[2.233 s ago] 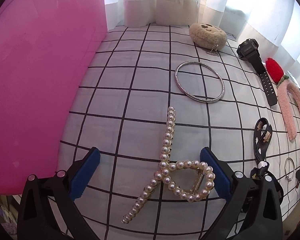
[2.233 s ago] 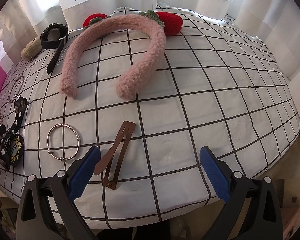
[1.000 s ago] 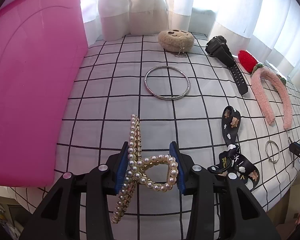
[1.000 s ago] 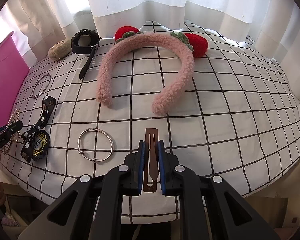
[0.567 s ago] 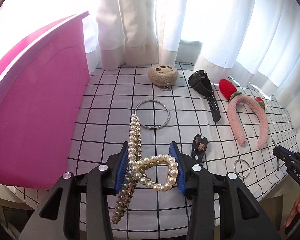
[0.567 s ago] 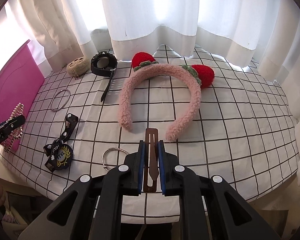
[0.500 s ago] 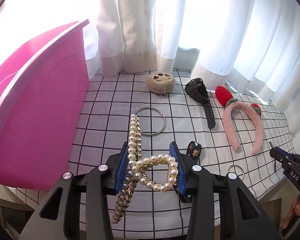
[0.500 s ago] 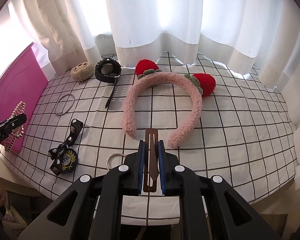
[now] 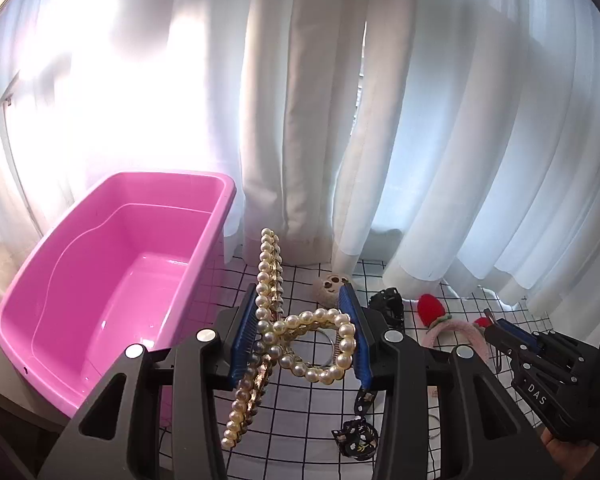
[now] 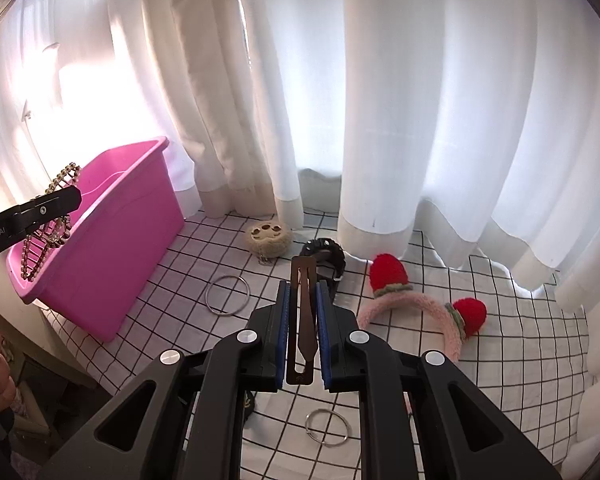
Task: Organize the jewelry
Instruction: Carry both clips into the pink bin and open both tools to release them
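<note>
My left gripper [image 9: 300, 334] is shut on a pearl hair claw clip [image 9: 269, 304] and holds it in the air beside the open pink tub [image 9: 112, 280]. In the right wrist view the left gripper [image 10: 40, 208] and the pearl clip [image 10: 48, 236] hang over the tub's near corner [image 10: 112, 216]. My right gripper [image 10: 301, 330] is shut on a brown snap hair clip [image 10: 302, 304], lifted well above the checked cloth [image 10: 520, 344]. The right gripper also shows in the left wrist view [image 9: 496, 326].
On the cloth lie a large silver bangle [image 10: 227, 294], a small silver ring [image 10: 327, 432], a black watch [image 10: 326, 258], a beige plush clip [image 10: 267, 238], a pink strawberry headband [image 10: 420, 308] and a black patterned ribbon [image 9: 356, 436]. White curtains hang behind.
Both grippers closed on their clips, then rose high off the cloth. The left one has carried the pearl clip up to the side of the pink tub, whose inside now shows.
</note>
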`<state>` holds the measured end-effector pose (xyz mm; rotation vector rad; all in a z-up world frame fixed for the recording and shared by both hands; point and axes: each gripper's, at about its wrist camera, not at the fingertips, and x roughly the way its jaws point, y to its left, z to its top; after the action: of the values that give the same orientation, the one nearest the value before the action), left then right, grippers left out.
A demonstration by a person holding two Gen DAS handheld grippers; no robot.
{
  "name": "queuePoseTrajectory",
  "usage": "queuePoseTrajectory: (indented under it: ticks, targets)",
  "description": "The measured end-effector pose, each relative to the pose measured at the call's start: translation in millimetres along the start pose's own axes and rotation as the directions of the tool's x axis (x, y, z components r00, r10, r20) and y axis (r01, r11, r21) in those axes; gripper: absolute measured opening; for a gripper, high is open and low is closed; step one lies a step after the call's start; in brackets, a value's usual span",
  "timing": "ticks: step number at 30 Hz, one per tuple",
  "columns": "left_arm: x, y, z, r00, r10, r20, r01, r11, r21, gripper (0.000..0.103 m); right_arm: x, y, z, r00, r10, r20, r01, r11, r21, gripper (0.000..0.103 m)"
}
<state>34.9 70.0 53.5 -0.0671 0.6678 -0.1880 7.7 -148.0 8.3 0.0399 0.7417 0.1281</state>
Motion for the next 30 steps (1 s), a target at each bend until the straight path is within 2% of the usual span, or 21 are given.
queuePoseTrajectory:
  ticks: [3,7,11,15,22,30]
  targets:
    - [-17.2,25.8,17.0,0.997,0.066,0.049,-0.065,0.998,-0.028,0.039,4.2,35.8,28.0,0.996,0.084,0.038,-0.082,0.995,-0.061,0.013]
    - [-31.4,69.7,29.4,0.981,0.174,0.080,-0.169,0.983,-0.067,0.039,18.7,90.9,59.2,0.978,0.202,0.056,-0.193,0.972,-0.132,0.013]
    - [-34.3,117.8,32.3,0.961,0.268,0.066,-0.260,0.959,-0.110,0.039,41.5,148.3,81.1,0.954,0.300,0.030,-0.289,0.938,-0.192,0.013]
    - [-22.7,158.5,25.2,0.944,0.329,0.016,-0.323,0.935,-0.150,0.039,71.4,199.1,93.8,0.933,0.358,-0.022,-0.353,0.905,-0.239,0.013]
    - [20.5,198.7,11.3,0.933,0.348,-0.090,-0.359,0.913,-0.194,0.040,131.9,254.0,103.3,0.921,0.362,-0.141,-0.387,0.885,-0.257,0.013]
    - [49.5,220.8,-3.8,0.919,0.341,-0.197,-0.379,0.902,-0.206,0.040,171.7,276.0,101.4,0.925,0.310,-0.218,-0.362,0.894,-0.265,0.013]
